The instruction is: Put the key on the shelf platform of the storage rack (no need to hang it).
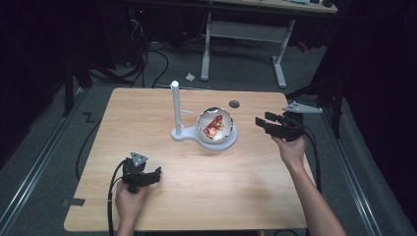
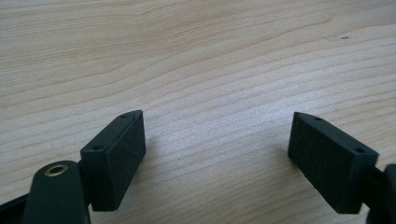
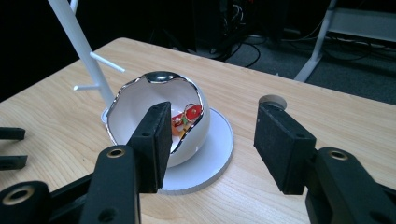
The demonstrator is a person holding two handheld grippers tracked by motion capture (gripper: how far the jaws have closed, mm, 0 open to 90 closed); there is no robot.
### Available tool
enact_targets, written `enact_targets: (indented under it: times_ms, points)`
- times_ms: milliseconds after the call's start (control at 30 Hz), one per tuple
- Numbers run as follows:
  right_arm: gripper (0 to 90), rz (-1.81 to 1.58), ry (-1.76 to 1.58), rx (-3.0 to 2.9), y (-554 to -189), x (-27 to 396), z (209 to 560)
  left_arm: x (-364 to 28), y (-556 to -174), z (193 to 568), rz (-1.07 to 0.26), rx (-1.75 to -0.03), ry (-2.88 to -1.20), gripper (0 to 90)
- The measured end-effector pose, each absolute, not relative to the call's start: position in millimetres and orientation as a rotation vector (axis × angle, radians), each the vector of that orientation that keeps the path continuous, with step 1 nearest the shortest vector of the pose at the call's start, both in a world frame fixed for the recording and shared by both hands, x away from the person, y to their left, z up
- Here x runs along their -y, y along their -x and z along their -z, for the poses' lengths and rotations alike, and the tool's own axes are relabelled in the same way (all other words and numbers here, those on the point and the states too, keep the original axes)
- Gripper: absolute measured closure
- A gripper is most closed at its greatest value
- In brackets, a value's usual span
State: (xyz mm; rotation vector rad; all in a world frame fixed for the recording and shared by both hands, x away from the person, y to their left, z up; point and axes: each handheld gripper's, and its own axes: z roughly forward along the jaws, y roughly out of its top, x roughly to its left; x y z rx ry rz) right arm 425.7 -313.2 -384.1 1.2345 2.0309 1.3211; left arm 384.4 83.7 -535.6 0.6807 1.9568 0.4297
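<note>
Right gripper: jaws half open, empty, at 3 o'clock of egg-shaped bowl. Step: approach; next, reach in for red trinket. Left gripper: open, empty, idle.

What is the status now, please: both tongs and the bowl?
Left tongs open, low over bare wooden table. Right tongs open, empty, beside white egg-shaped bowl holding small red objects. Bowl sits on white round stand. Nothing in the way.

White bowl, wood-grain table, black fingers
</note>
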Motion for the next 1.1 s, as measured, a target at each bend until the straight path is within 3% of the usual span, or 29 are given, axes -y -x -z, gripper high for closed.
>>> enact_targets:
  times_ms: [1100]
  points:
    - [47.6,-1.330,-1.260,-1.955,-374.3,357.1,375.8,-83.6,-384.5,535.6,-0.431,-1.958,-0.679,19.6]
